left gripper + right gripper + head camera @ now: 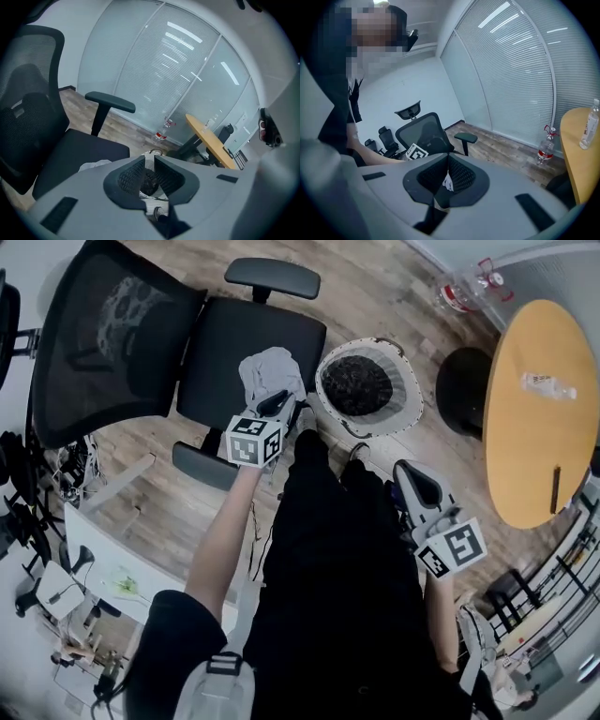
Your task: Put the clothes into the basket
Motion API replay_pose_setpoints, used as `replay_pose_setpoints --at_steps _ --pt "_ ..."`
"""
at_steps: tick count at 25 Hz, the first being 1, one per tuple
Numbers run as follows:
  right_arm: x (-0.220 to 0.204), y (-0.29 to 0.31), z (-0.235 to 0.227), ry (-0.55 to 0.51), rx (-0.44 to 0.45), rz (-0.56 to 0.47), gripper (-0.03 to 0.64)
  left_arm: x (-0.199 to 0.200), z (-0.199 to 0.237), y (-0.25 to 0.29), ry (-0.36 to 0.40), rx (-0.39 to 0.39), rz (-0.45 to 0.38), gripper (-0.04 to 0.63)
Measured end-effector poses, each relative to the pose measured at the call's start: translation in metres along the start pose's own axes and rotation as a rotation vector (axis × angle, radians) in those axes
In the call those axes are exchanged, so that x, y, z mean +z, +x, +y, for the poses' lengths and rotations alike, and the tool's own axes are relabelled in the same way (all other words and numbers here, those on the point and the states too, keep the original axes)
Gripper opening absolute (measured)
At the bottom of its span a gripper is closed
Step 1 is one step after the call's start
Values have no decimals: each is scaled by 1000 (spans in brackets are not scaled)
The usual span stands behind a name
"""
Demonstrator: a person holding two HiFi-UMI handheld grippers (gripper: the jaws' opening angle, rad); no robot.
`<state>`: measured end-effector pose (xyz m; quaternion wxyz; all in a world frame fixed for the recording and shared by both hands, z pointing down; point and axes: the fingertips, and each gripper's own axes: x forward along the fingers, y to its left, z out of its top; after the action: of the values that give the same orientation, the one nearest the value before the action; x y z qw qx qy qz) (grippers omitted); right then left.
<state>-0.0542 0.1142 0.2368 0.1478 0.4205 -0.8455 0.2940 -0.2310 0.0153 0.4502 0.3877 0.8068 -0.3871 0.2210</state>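
Jaws on the left gripper (279, 404) stand only a sliver apart and hold nothing. From the head view they hang just over the near edge of the grey garment (267, 369), likely lining up for a pinch. That garment is a pale, crumpled heap on the seat of the black office chair (244, 343). It lies right beside the basket (410, 399), a round, light-walled one on the floor that already holds dark clothes (356, 385). The carry should therefore be short. The right gripper (408, 474) hangs lower and well apart from both, seemingly idle while the left works.

From the left gripper view the narrow gap between the jaws is empty. The basket's dark contents show through it, and the garment peeks out at the left on the seat.

From the right gripper view its jaws meet at the tips with nothing gripped. A pale scrap shows through the slot behind them, too small to identify.
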Motion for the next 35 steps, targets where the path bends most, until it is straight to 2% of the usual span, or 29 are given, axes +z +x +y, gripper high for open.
replay_pose_setpoints --at_steps 6,10,15,17,21,29,35 --pt "-12 16 -2 32 4 67 17 -22 39 29 -34 50 67 115" --pt "-15 33 -2 55 26 92 17 -36 58 48 -93 64 89 180" --pt "-28 53 0 86 62 140 17 -52 86 69 -120 129 108 252" --pt "-34 58 -1 92 62 154 17 -59 96 77 -128 145 122 269" --pt "-38 61 -5 103 49 166 17 -72 117 89 -142 195 141 348" --pt "-52 65 -13 135 29 210 17 -104 158 111 -216 300 159 396" --pt "-61 72 -9 149 37 240 17 -128 181 126 -216 368 192 461"
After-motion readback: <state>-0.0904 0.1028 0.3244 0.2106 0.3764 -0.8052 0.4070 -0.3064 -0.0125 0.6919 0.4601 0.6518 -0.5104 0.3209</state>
